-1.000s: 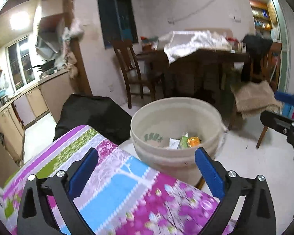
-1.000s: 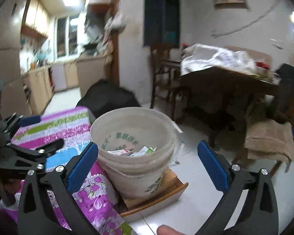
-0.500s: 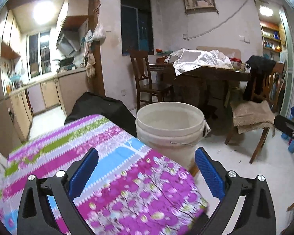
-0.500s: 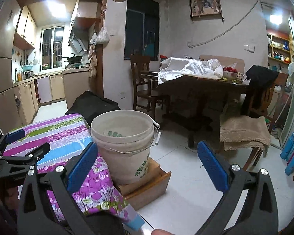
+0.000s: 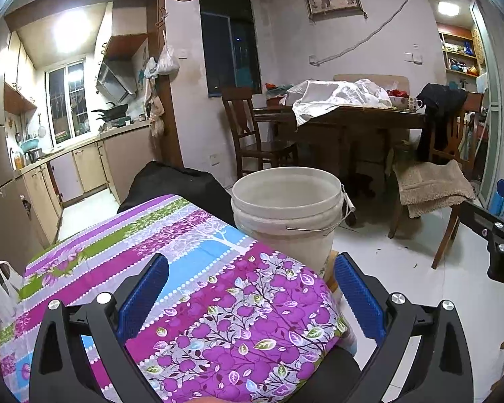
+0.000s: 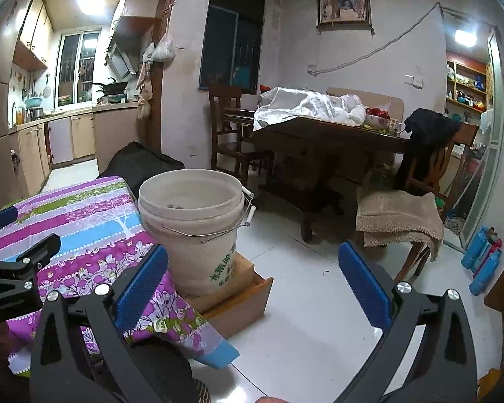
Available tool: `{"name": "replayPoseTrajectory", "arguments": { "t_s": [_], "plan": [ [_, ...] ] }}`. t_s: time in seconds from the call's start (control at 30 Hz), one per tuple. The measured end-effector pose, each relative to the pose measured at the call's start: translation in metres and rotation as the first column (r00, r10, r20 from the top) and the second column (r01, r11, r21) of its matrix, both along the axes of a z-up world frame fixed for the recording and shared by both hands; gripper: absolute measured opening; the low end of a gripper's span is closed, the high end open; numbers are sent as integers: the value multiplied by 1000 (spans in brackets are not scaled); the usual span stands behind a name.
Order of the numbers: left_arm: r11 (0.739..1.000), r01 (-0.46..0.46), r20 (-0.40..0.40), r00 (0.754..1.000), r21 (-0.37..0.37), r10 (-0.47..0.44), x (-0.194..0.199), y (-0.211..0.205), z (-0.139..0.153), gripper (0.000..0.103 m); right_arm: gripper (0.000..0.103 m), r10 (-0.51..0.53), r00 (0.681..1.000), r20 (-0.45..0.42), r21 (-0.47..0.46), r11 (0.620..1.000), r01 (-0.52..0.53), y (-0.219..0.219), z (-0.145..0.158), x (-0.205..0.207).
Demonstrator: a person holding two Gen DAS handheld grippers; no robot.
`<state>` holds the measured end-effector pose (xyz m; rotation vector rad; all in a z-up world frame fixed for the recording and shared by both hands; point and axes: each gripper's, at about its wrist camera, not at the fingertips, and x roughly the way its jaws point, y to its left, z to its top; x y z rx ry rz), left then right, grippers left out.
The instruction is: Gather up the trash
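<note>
Distance has opened over the last second: both the left gripper (image 5: pixel 250 297) and right gripper (image 6: pixel 252 283), jaws apart and empty, have drawn back from the cream plastic trash bucket (image 6: pixel 198 228) on its wooden box (image 6: pixel 238 297) beside the floral-clothed desk (image 5: pixel 171 268), suggesting a drop-off is done.

The left gripper (image 5: pixel 250 294) is held with its jaws spread wide and nothing between the blue pads (image 5: pixel 144 294). Beneath and ahead of the jaws a worktop covered with a purple floral cloth (image 5: pixel 198 288) is seen. Just beyond the right jaw, a white plastic bucket (image 5: pixel 285 211) with a wire handle stands upright at the cloth's far edge. Part of the right gripper (image 5: pixel 497 235) is seen well off to the right of the jaws.
</note>
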<state>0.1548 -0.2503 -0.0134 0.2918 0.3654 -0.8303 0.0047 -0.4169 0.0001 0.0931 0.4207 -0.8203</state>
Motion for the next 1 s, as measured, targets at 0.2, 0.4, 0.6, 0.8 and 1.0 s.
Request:
{"name": "replayPoseTrajectory", "arguments": {
  "t_s": [0.2, 0.4, 0.6, 0.8, 1.0],
  "plan": [
    [1000, -12, -5, 1000, 3, 12, 3, -1, 1, 98, 98, -6, 1000, -11, -30, 1000, 6, 3, -4, 2],
    [1000, -9, -7, 1000, 4, 9, 4, -2, 2, 98, 98, -7, 1000, -2, -12, 1000, 7, 2, -5, 1],
    [1000, -20, 5, 1000, -2, 20, 3, -2, 3, 98, 98, 0, 1000, -5, -2, 1000, 0, 1, -6, 3],
    [1000, -25, -1, 1000, 5, 25, 3, -2, 4, 98, 98, 0, 1000, -15, 14, 1000, 0, 0, -10, 5],
    [999, -33, -9, 999, -4, 33, 5, -3, 4, 98, 98, -6, 1000, -16, 35, 999, 6, -4, -13, 4]
  ]
}}
